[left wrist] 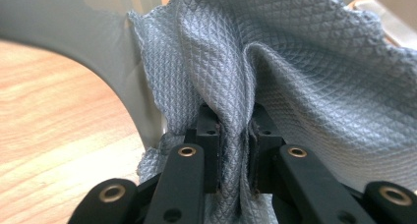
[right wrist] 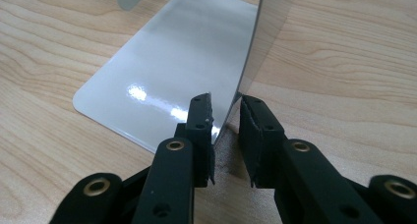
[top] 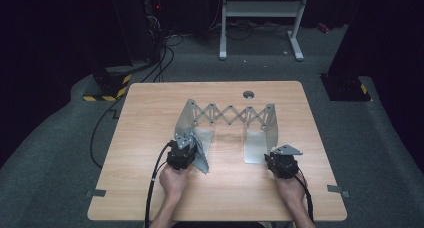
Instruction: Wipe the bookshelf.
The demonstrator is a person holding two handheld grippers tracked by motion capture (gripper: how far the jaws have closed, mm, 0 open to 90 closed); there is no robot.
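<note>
While the left gripper [top: 186, 149] pinches a cloth and the right gripper [top: 280, 158] straddles a metal edge, the scene catalogues as follows.

Item: expandable metal bookend rack [top: 227, 115], two upright end plates joined by a scissor lattice, standing mid-table, lattice on the far side.

Left end plate: [top: 186, 120] curved grey sheet, seen close in the left gripper view [left wrist: 59, 22], with the cloth bunched against it.

Cloth: grey diamond-weave cleaning cloth [left wrist: 305, 71], lying at the foot of the left end plate, its corner trailing toward the person [top: 202, 160].

Left gripper state: jaws closed on a fold of the cloth, the fabric squeezed between both pads [left wrist: 211, 135].

Right end plate: [top: 270, 123] upright sheet with a flat shiny base plate [right wrist: 162, 71] resting on the wooden table [top: 150, 188].

Right gripper state: [right wrist: 225, 135] jaws parted, one each side of the plate's near vertical edge; whether the pads touch the metal cannot be told.

Step in hand: by judgement, wiping the left plate while the right gripper prepares to steady the rack.

Next move calls for: closing the right jaws on the plate edge to brace it, then drawing the cloth over the left plate with light pressure so the rack does not slide or fold.
</note>
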